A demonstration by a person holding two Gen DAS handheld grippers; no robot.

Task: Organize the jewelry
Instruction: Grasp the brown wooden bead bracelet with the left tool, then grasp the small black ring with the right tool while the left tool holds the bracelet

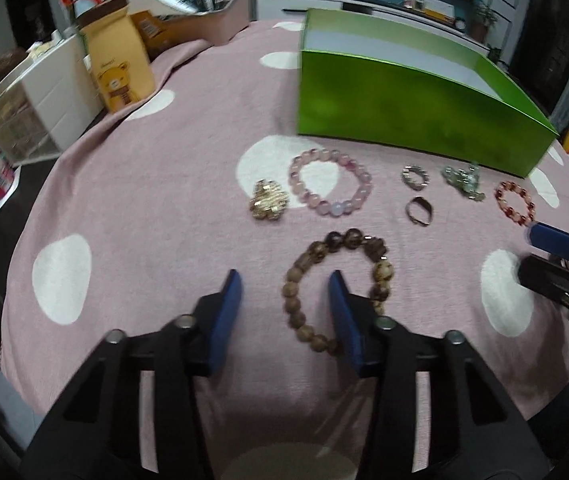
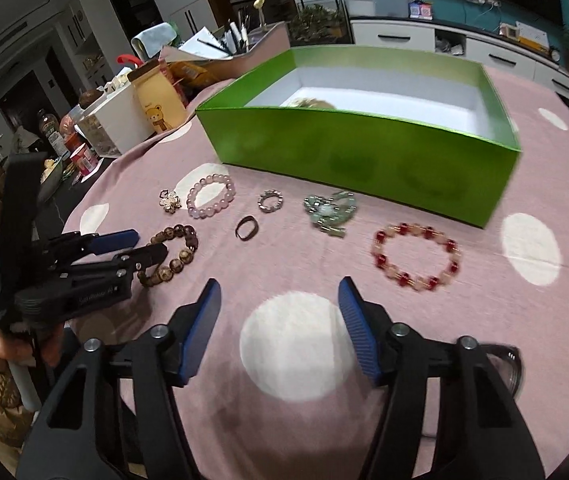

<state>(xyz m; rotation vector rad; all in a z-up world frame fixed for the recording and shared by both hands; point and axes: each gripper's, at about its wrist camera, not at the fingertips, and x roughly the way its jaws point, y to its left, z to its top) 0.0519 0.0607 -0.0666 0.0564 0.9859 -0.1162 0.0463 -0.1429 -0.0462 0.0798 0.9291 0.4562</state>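
A brown bead bracelet [image 1: 338,280] lies on the pink cloth. My left gripper [image 1: 286,280] is open, its fingers straddling the bracelet's left side; it also shows in the right wrist view [image 2: 146,246]. My right gripper [image 2: 280,292] is open and empty above the cloth, with a red bead bracelet [image 2: 416,256] ahead to its right. Also on the cloth are a pink bead bracelet [image 1: 330,182], a gold flower brooch [image 1: 268,200], a dark ring [image 1: 419,210], a silver ring [image 1: 415,176] and a silver-green piece [image 1: 464,180]. The open green box [image 2: 364,152] holds one pale item [image 2: 310,103].
The round table's pink polka-dot cloth [image 1: 164,200] carries it all. At the far left edge stand a yellow bear bag [image 1: 118,68], a white drawer unit [image 1: 44,96] and clutter. A glass object [image 2: 508,364] sits at my right gripper's side.
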